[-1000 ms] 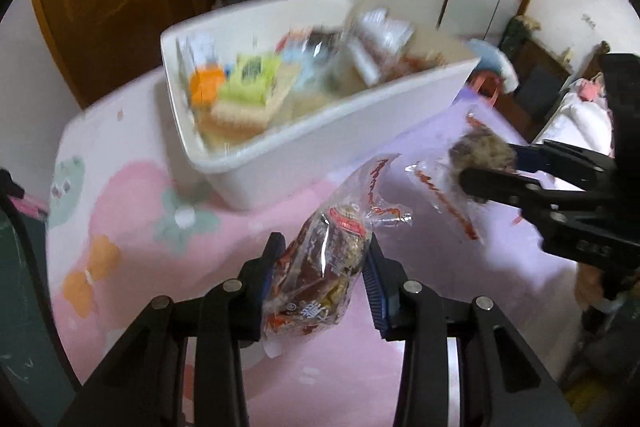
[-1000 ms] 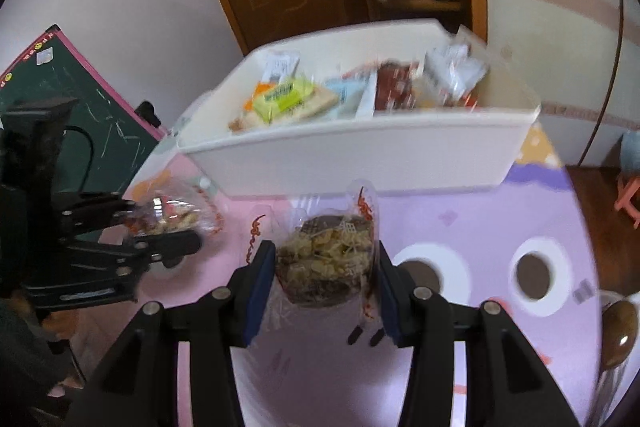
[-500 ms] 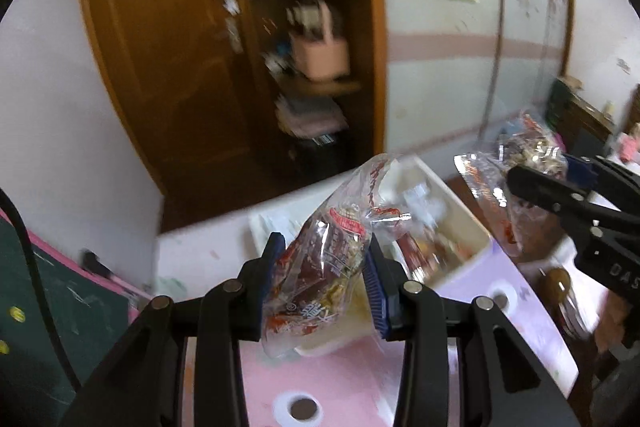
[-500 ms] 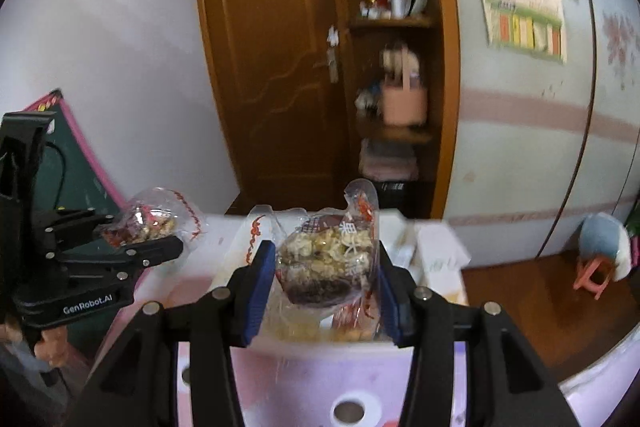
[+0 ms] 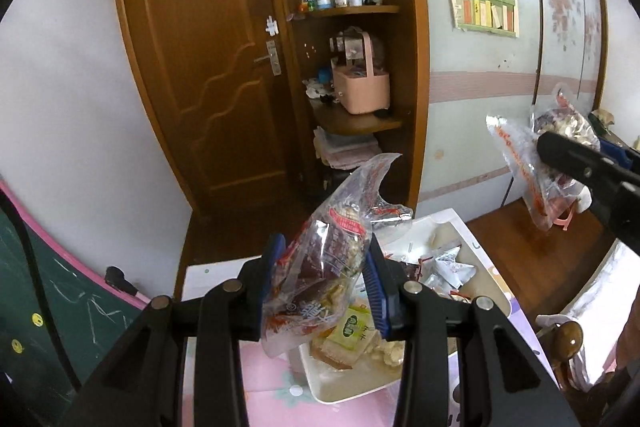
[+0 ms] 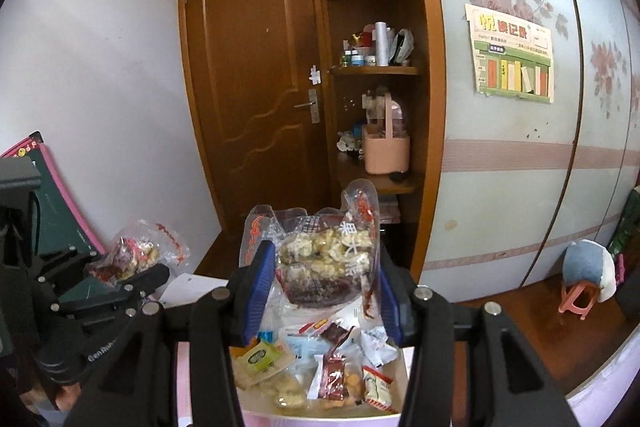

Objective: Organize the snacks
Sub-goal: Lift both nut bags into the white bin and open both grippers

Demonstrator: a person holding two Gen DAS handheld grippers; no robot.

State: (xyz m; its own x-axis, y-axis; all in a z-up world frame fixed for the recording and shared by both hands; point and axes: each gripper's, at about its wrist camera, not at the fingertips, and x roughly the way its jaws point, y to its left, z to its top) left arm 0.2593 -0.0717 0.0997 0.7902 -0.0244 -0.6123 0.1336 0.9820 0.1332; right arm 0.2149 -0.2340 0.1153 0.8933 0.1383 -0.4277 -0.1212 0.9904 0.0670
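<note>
- Left gripper (image 5: 324,279) clamped on clear crinkly snack bag (image 5: 320,267); bag's long axis tilted up toward the right, tail poking above the pads.
- Right gripper (image 6: 326,281) clamped on second clear bag (image 6: 328,251), lumpy pale pieces over dark ones, standing roughly upright.
- White bin (image 6: 396,387) sat below and ahead of both grippers, already holding mixed foil and plastic packets.
- Judged: right bag closer over the bin's middle; left bag above its near-left edge.
- Bin stood on pink-patterned desk (image 5: 260,399).

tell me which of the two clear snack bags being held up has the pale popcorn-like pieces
The bag in the right hand-held gripper: that clear snack bag shows pale puffed clusters above a dark layer. The left hand-held gripper holds a bag of darker red-brown snacks.
</note>
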